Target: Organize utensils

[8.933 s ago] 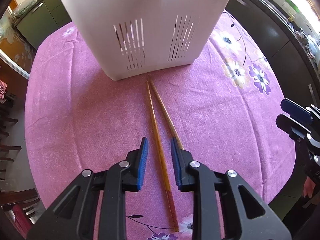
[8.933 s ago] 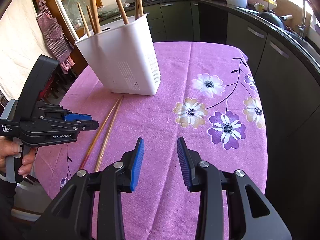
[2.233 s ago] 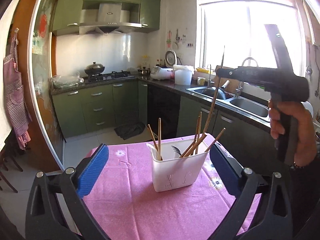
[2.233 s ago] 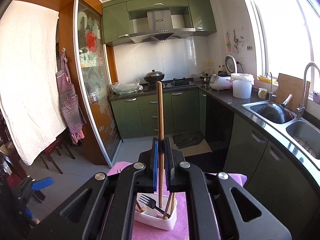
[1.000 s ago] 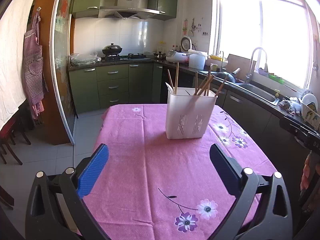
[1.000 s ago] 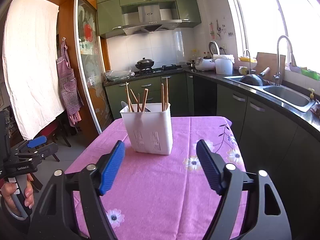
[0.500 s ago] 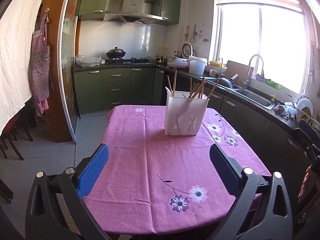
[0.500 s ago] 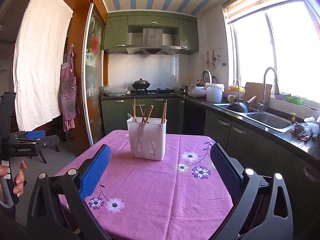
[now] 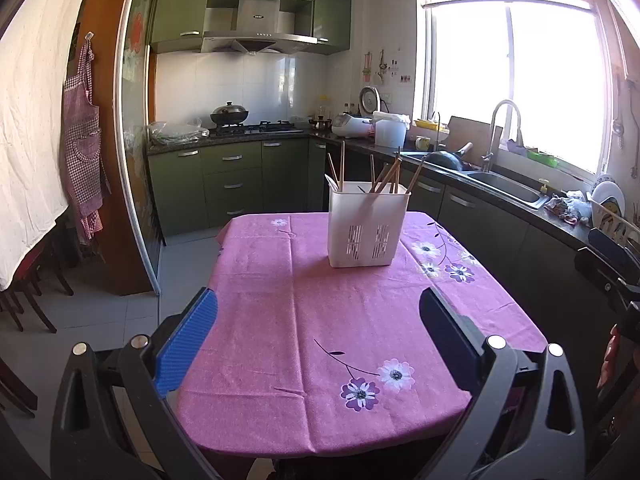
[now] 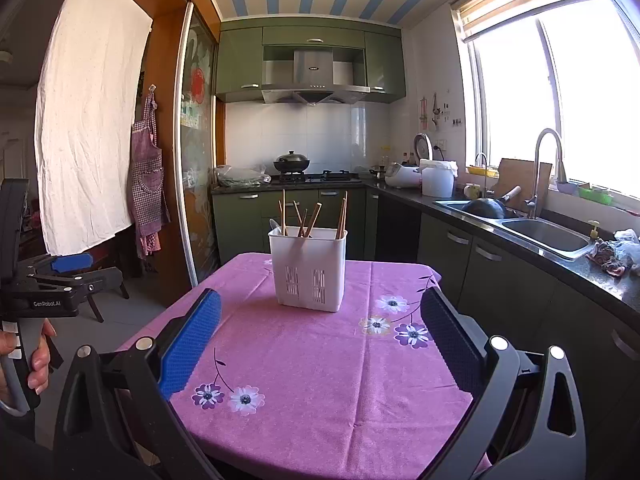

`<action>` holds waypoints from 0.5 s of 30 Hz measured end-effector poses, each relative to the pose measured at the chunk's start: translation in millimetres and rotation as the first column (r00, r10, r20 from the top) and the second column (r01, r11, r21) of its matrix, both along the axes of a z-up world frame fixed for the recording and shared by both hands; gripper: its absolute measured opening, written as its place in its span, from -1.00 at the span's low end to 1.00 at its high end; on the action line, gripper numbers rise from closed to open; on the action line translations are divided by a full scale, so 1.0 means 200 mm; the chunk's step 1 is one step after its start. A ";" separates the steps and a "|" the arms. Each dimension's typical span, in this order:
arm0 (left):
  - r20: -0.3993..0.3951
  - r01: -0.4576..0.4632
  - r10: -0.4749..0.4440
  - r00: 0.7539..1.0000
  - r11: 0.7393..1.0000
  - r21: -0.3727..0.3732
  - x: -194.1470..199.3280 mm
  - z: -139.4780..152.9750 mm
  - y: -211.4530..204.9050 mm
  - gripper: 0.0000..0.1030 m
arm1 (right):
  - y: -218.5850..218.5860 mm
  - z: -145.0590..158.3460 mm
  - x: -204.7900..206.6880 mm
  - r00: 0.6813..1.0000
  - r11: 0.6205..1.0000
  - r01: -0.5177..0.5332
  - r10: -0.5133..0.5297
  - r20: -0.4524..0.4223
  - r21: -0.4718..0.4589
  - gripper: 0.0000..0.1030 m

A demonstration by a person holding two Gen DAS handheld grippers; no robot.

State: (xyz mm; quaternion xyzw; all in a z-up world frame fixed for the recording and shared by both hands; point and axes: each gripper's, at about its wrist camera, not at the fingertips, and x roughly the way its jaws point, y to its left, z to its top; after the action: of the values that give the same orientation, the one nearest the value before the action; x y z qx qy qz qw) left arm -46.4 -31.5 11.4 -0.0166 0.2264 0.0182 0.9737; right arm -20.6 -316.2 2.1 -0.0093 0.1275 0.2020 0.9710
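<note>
Chopsticks (image 10: 304, 216) all stand in the holder (image 10: 308, 272), nothing lies on the surface (image 10: 320, 360), and both tools (image 9: 318, 344) (image 10: 320, 340) gape empty.

Sunlit kitchen w/ green cabinets (image 10: 248, 220), bright window (image 10: 560, 100), tiled floor (image 9: 120, 320).

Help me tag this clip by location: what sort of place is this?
A home kitchen, most likely. A wok sits on a gas stove under a range hood, a sink lies below the window, and a white utensil holder stands on the tablecloth.
</note>
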 end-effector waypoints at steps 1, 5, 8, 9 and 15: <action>0.002 0.001 -0.001 1.000 1.000 -0.001 -0.01 0.00 0.00 0.87 | 0.00 0.00 0.00 1.000 1.000 -0.002 0.002 0.001 0.000 0.91; 0.005 -0.004 0.004 1.000 1.000 -0.007 -0.01 0.01 0.01 0.87 | 0.00 0.01 0.00 1.000 1.000 -0.007 0.007 0.002 0.002 0.91; 0.000 -0.012 0.012 1.000 1.000 -0.016 -0.01 0.01 0.02 0.87 | 0.01 0.01 -0.01 1.000 1.000 -0.012 0.012 0.001 0.002 0.91; -0.003 -0.011 0.011 1.000 1.000 -0.021 -0.01 0.01 0.02 0.87 | 0.01 0.01 -0.01 1.000 1.000 -0.015 0.015 0.000 0.004 0.91; -0.010 -0.025 0.025 1.000 1.000 -0.009 0.00 0.00 0.02 0.87 | 0.02 0.00 0.00 1.000 1.000 -0.020 0.020 -0.009 0.009 0.91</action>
State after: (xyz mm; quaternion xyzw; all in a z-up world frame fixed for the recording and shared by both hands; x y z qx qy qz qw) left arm -47.1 -26.9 10.9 -0.0240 0.2309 0.0293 0.9722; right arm -20.1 -313.1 2.6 -0.0053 0.1307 0.2123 0.9684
